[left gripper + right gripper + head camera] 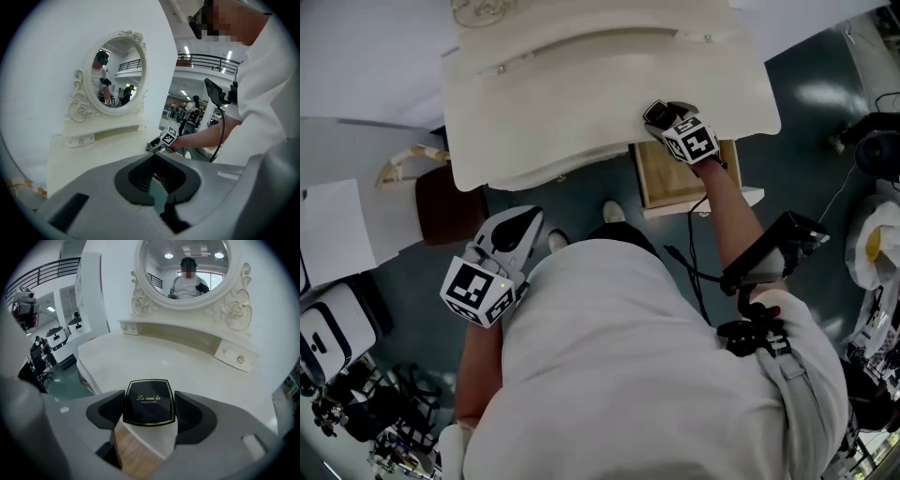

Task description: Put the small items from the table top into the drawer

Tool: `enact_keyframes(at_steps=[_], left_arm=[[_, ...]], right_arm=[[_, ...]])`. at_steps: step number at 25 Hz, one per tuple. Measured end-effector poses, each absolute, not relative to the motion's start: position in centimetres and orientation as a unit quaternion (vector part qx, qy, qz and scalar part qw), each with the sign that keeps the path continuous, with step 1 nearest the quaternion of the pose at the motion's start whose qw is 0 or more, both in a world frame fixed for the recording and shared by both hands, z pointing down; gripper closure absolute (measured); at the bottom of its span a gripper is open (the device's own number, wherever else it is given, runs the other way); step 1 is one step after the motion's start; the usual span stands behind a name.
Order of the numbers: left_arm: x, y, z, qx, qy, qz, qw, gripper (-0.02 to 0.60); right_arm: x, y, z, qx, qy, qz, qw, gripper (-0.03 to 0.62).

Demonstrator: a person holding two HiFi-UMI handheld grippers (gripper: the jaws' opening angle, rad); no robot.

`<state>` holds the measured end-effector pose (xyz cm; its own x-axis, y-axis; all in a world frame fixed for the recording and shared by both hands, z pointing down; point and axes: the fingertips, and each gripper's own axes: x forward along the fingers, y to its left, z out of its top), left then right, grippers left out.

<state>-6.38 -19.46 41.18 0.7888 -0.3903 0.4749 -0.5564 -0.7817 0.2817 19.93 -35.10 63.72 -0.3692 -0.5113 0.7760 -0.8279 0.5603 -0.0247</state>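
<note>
A black square compact (148,402) with gold lettering lies at the front edge of the cream dressing table (581,84). My right gripper (149,412) is shut on it, one pad against each side. Under that edge the wooden drawer (675,178) stands pulled out, and its floor (136,451) shows below the jaws. In the head view my right gripper (661,114) reaches over the table edge above the drawer. My left gripper (523,223) hangs low at the left, off the table, shut with nothing in it (157,180).
An oval mirror (187,268) on a carved frame rises at the table's back, with a small knobbed drawer (236,359) beneath it. A dark brown stool (450,202) stands under the table's left end. Equipment and cables crowd the floor at right (872,244).
</note>
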Motion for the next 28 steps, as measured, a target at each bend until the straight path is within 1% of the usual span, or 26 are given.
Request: enact_keyframes(at_steps=[13, 20, 28], left_arm=[[-3.8, -17.1, 40.6, 0.945, -0.179, 0.199, 0.189, 0.58], [-3.0, -15.8, 40.8, 0.948, -0.161, 0.2, 0.188, 0.58], [-2.8, -15.7, 40.6, 0.947, -0.159, 0.208, 0.188, 0.58]], right_arm=[[26.5, -27.1, 62.7, 0.504, -0.745, 0.251, 0.358, 0.263], [28.9, -22.8, 64.4, 0.53, -0.716, 0.282, 0.356, 0.263], [30.3, -21.4, 67.3, 0.537, -0.691, 0.312, 0.37, 0.263]])
